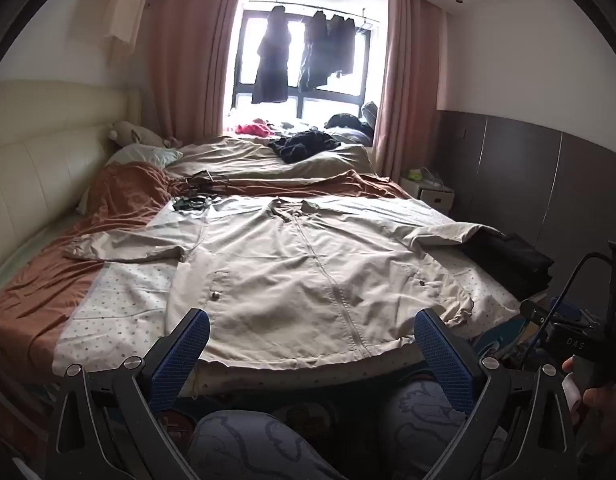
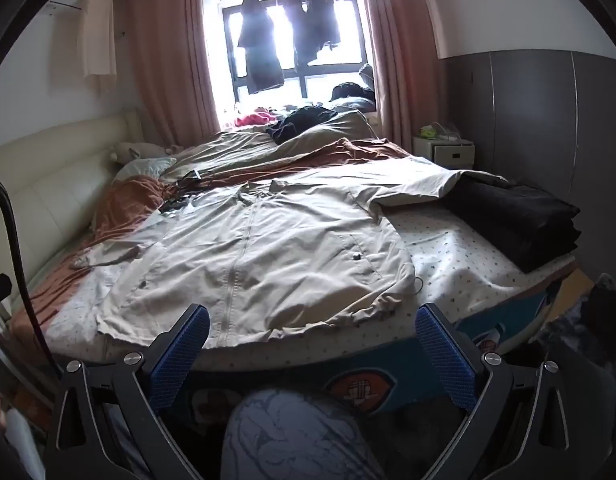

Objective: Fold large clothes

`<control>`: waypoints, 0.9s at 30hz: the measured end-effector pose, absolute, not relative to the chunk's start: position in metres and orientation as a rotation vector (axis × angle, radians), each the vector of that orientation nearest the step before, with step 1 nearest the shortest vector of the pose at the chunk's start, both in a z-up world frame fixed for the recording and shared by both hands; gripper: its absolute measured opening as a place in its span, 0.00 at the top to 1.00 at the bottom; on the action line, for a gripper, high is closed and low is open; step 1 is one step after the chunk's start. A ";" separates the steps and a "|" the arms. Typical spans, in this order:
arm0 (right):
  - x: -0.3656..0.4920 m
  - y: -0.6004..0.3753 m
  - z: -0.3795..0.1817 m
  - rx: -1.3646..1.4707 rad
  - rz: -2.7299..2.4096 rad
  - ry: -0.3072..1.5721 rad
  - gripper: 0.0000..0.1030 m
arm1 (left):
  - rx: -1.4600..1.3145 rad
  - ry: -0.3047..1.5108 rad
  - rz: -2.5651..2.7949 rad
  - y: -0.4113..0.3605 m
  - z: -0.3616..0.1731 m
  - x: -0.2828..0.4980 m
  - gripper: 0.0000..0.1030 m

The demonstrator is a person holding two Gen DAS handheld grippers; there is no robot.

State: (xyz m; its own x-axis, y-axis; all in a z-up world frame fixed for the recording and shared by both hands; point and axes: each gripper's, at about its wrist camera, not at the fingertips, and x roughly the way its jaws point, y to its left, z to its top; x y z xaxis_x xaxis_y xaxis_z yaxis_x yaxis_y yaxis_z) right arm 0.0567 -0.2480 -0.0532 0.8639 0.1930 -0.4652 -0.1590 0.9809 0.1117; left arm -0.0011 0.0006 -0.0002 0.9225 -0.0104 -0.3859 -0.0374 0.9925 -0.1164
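A large beige zip jacket [image 1: 292,272] lies spread flat, front up, on the bed, sleeves out to both sides; it also shows in the right wrist view [image 2: 268,256]. My left gripper [image 1: 311,340] is open and empty, held just before the jacket's bottom hem at the bed's near edge. My right gripper [image 2: 311,340] is open and empty, also short of the hem, toward the jacket's right half. The jacket's right sleeve [image 2: 419,188] rests against a dark folded pile.
A stack of folded black clothes [image 2: 519,216] sits at the bed's right edge, also in the left wrist view [image 1: 511,258]. Cables and small devices [image 1: 196,196] lie behind the jacket. A rust blanket [image 1: 120,208], pillows, a nightstand [image 2: 447,148] and my knees [image 2: 292,436] are in view.
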 end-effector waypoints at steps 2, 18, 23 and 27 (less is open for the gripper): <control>0.057 -0.250 -0.052 0.063 0.183 0.481 0.00 | -0.117 0.403 0.018 0.000 -0.001 -0.002 0.01; 0.040 -0.243 -0.052 0.045 0.185 0.465 0.00 | -0.114 0.433 0.006 -0.007 0.005 -0.007 0.01; 0.039 -0.246 -0.052 0.047 0.173 0.465 0.00 | -0.120 0.429 -0.002 -0.006 0.006 -0.012 0.01; 0.033 -0.245 -0.051 0.040 0.168 0.450 0.00 | -0.109 0.426 -0.001 -0.008 0.007 -0.016 0.01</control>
